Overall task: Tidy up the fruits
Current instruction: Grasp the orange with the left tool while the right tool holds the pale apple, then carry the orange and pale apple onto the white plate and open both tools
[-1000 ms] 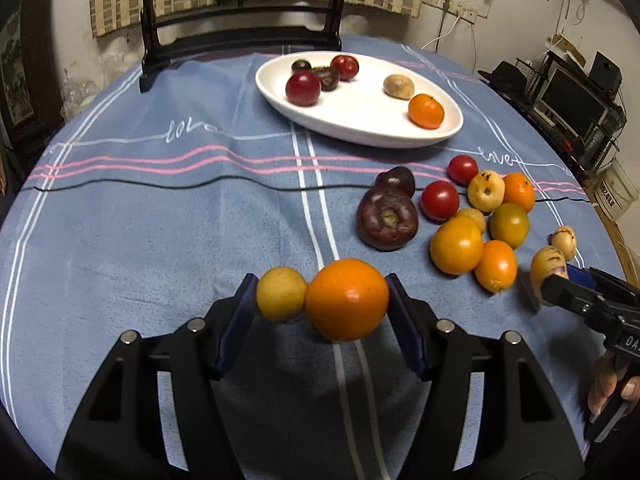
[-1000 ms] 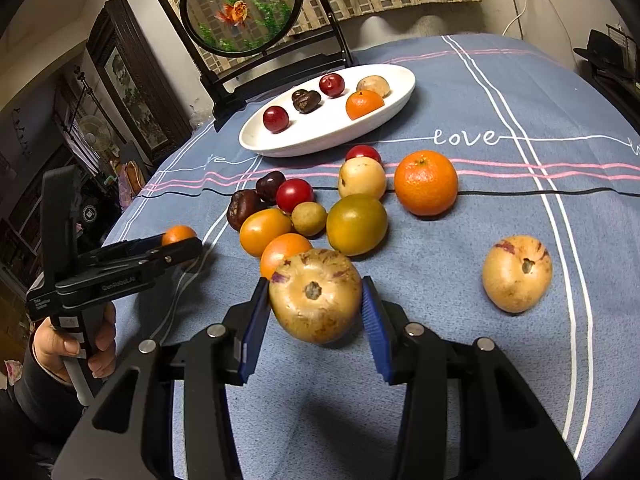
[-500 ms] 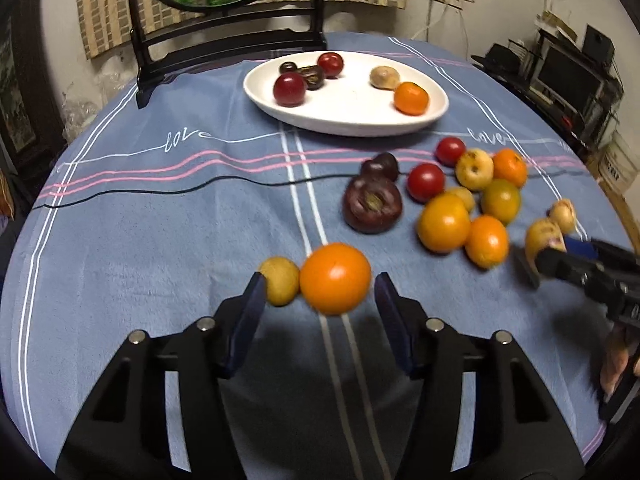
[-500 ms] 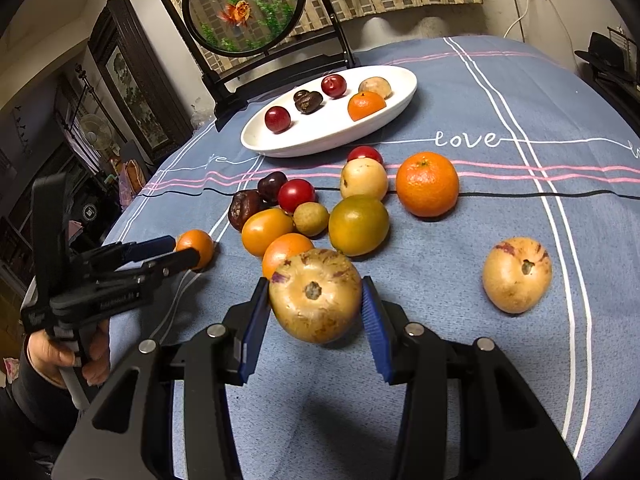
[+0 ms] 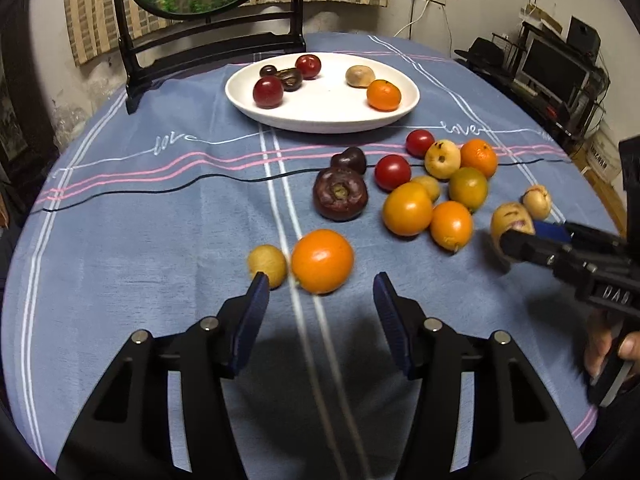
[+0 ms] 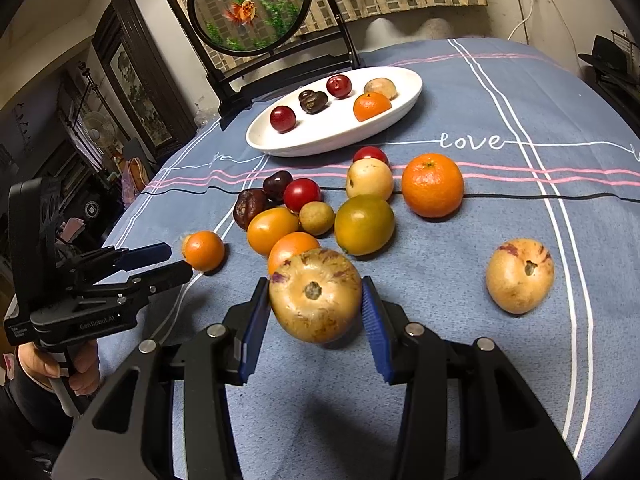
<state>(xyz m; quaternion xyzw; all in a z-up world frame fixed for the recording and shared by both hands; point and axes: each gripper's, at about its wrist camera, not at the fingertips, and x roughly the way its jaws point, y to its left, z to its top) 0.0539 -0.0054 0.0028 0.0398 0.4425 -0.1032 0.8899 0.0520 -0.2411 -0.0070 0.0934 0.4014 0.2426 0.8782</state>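
Observation:
My left gripper is open and empty, just short of an orange and a small yellow fruit lying on the blue cloth. It also shows in the right wrist view. My right gripper is shut on a tan, purple-streaked pepino melon and holds it a little above the cloth; the melon also shows in the left wrist view. A white oval plate at the back holds several fruits. A cluster of loose fruits lies in front of it.
A second pepino melon lies to the right. A large mandarin sits by the cluster. A black-framed round goldfish screen stands behind the plate. The round table's edge drops off at left and right.
My left gripper has opened, let go of the orange and yellow fruit, and drawn back from them. My right gripper keeps its hold on the pepino melon, nearly still.

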